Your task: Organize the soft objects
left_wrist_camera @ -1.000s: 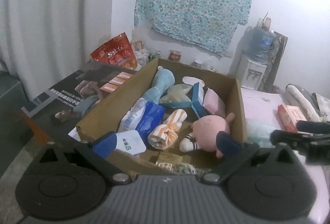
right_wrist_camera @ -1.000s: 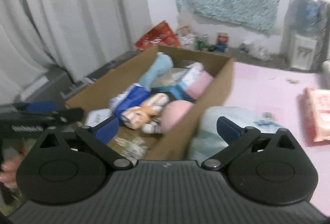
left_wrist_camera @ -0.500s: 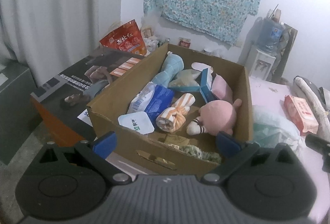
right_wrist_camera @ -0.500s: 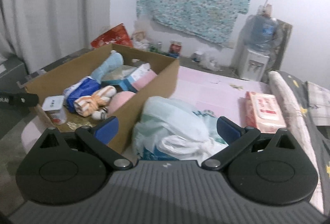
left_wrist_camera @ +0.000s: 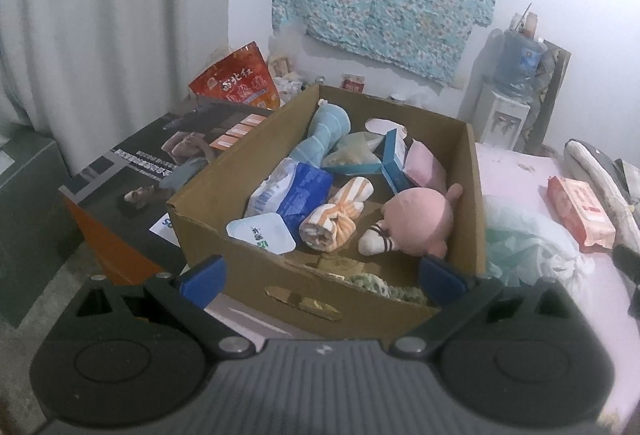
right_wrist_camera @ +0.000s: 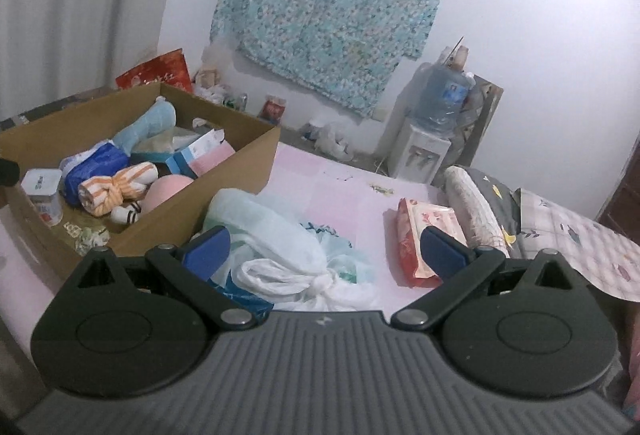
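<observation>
Soft objects: pink plush doll (left_wrist_camera: 418,217), striped orange towel roll (left_wrist_camera: 336,219) and blue plush (left_wrist_camera: 326,133) inside cardboard box (left_wrist_camera: 474,195); bagged cloth bundle (right_wrist_camera: 288,251) beside box on pink sheet (right_wrist_camera: 340,191); left gripper (left_wrist_camera: 322,277) and right gripper (right_wrist_camera: 324,253) both spread, holding nothing.

Floral cloth (right_wrist_camera: 326,15), upper centre wall; water dispenser (right_wrist_camera: 424,151), right of centre; red snack bag (left_wrist_camera: 236,81), left of centre.

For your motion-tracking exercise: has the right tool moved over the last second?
Yes. The right tool has swung right, away from the cardboard box, which slid from centre to the left edge; the tool now faces the plastic bags.
</observation>
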